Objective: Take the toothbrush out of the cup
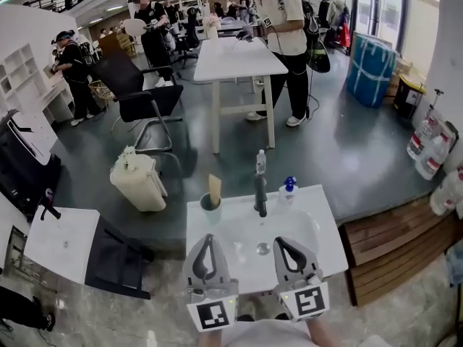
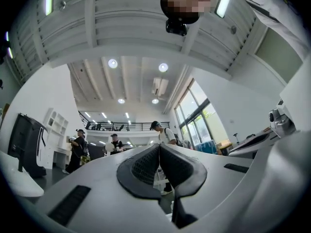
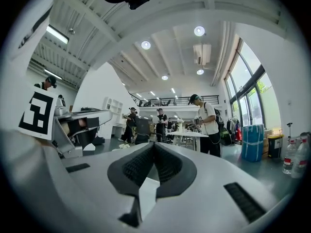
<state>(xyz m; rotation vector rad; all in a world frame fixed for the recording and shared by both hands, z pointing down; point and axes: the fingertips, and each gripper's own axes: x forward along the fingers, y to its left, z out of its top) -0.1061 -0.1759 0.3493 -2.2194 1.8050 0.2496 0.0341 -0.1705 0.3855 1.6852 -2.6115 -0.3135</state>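
Note:
In the head view a dark cup [image 1: 210, 203] stands on the back left corner of the white washbasin [image 1: 322, 226]. A pale beige toothbrush [image 1: 215, 189] sticks up out of the cup. Both grippers hover side by side over the basin's near edge, well short of the cup. My left gripper [image 1: 208, 238] is shut and empty, and its own view shows its black pads [image 2: 146, 166] pressed together at the gripper tip [image 2: 159, 147]. My right gripper [image 1: 278, 242] is also shut with nothing in it, and its tip [image 3: 153, 144] is seen closed in its own view. Neither gripper view shows the cup.
A dark faucet [image 1: 260, 194] rises at the basin's back middle, with a blue-capped bottle [image 1: 289, 189] to its right and a drain [image 1: 263, 249] in the bowl. A cream bin [image 1: 137, 181] stands left of the basin, wooden boards [image 1: 391, 241] right. Beyond are a long white table [image 1: 231, 60], a black chair [image 1: 141, 96] and people.

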